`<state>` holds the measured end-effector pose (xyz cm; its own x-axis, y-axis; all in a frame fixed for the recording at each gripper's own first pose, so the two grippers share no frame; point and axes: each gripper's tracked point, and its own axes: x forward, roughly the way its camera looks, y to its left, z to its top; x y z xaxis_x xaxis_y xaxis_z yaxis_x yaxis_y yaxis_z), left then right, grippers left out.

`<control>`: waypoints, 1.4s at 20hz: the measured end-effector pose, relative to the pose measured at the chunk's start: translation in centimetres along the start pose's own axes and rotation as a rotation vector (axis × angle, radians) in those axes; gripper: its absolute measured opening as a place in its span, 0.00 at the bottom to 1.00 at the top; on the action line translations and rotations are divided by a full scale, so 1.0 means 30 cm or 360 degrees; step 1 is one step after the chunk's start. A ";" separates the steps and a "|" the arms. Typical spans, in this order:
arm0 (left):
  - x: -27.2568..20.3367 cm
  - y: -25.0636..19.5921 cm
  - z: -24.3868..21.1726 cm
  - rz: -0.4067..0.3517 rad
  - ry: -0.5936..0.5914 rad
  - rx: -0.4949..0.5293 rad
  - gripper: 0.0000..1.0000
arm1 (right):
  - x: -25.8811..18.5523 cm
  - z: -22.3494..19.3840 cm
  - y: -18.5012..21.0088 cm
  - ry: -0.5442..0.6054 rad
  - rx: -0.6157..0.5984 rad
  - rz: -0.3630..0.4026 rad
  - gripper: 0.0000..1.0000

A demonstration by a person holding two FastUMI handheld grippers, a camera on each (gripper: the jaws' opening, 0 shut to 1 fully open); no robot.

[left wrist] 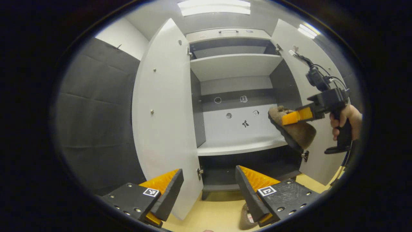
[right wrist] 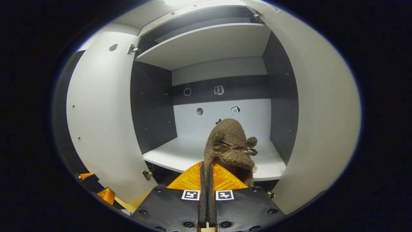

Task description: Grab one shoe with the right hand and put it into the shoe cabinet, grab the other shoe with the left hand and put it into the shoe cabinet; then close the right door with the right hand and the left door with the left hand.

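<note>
Shoe point(right wrist: 232, 145), fuzzy, soft and probably light, hangs at lower centre before the cabinet's middle shelf point(right wrist: 180, 154), pinched at its collar by the right gripper point(right wrist: 206, 175)'s closed fingers, while the left gripper point(left wrist: 209, 183) waits open, empty.

The shoe point(right wrist: 232, 141) is fuzzy brown with a darker brown bow point(right wrist: 233, 147). The cabinet point(left wrist: 236, 66) has white doors and shelves, dark grey side walls. The floor point(left wrist: 212, 214) is yellow.
</note>
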<state>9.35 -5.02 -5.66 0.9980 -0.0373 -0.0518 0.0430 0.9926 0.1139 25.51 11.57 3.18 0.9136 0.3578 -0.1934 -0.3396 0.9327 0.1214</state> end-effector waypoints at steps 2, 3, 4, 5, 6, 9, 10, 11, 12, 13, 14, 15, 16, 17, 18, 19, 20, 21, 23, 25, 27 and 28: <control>0.004 0.013 -0.014 0.0010 0.0010 -0.0013 0.94 | 0.064 0.043 -0.028 -0.0006 -0.0010 -0.0043 0.04; 0.007 0.017 -0.018 0.0012 0.0013 -0.0016 0.94 | 0.096 0.062 -0.044 -0.0004 -0.0012 -0.0068 0.04; 0.008 0.019 -0.023 0.0012 0.0014 -0.0020 0.94 | 0.131 0.079 -0.057 -0.0007 -0.0013 -0.0090 0.04; 0.009 0.019 -0.027 0.0010 0.0016 -0.0024 0.94 | 0.173 0.093 -0.083 -0.0012 -0.0012 -0.0123 0.04; 0.011 0.020 -0.033 0.0009 0.0020 -0.0031 0.94 | 0.204 0.099 -0.101 -0.0003 -0.0014 -0.0151 0.04; 0.015 0.021 -0.048 0.0004 0.0040 -0.0043 0.94 | 0.295 0.084 -0.146 0.0077 -0.0010 -0.0225 0.04; 0.014 0.024 -0.055 0.0005 0.0042 -0.0041 0.94 | 0.323 0.074 -0.158 0.0123 -0.0004 -0.0249 0.04; 0.016 0.027 -0.058 0.0008 0.0046 -0.0037 0.94 | 0.347 0.062 -0.172 0.0168 0.0009 -0.0277 0.04; 0.014 0.031 -0.064 0.0010 0.0050 -0.0035 0.94 | 0.372 0.041 -0.196 0.0207 0.0029 -0.0302 0.04; 0.017 0.035 -0.068 0.0012 0.0056 -0.0035 0.94 | 0.389 0.042 -0.204 0.0207 0.0039 -0.0318 0.04; 0.021 0.038 -0.076 0.0013 0.0064 -0.0038 0.94 | 0.392 0.042 -0.219 0.0205 0.0035 -0.0344 0.10; 0.024 0.039 -0.081 0.0013 0.0072 -0.0042 0.94 | 0.392 0.044 -0.223 0.0204 0.0030 -0.0347 0.10; 0.029 0.038 -0.089 0.0011 0.0082 -0.0045 0.94 | 0.384 0.050 -0.217 0.0183 0.0005 -0.0351 0.18; 0.034 0.037 -0.097 0.0006 0.0092 -0.0046 0.94 | 0.372 0.061 -0.222 0.0158 -0.0030 -0.0359 0.19; 0.038 0.030 -0.107 -0.0005 0.0100 -0.0047 1.00 | 0.362 0.065 -0.217 0.0146 -0.0058 -0.0356 0.30; 0.044 0.022 -0.111 -0.0020 0.0106 -0.0051 1.00 | 0.346 0.068 -0.208 0.0135 -0.0092 -0.0344 0.41; 0.052 0.014 -0.119 -0.0035 0.0115 -0.0058 1.00 | 0.328 0.075 -0.198 0.0119 -0.0115 -0.0335 0.67; 0.057 0.005 -0.129 -0.0055 0.0127 -0.0069 1.00 | 0.303 0.081 -0.195 0.0093 -0.0142 -0.0336 0.77; 0.072 -0.021 -0.155 -0.0102 0.0161 -0.0089 1.00 | 0.242 0.097 -0.181 0.0026 -0.0189 -0.0328 0.96; 0.084 -0.059 -0.192 -0.0177 0.0211 -0.0114 1.00 | 0.177 0.100 -0.154 -0.0046 -0.0219 -0.0299 1.00; 0.098 -0.094 -0.239 -0.0245 0.0271 -0.0136 1.00 | 0.101 0.099 -0.139 -0.0114 -0.0223 -0.0282 1.00; 0.101 -0.114 -0.270 -0.0277 0.0310 -0.0136 1.00 | 0.067 0.091 -0.126 -0.0138 -0.0215 -0.0261 0.97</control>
<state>11.83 -7.60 -14.25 0.9477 -0.1931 -0.2540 0.2004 0.9797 0.0026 29.22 8.62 4.98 0.9728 0.2013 -0.1145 -0.2067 0.9777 -0.0372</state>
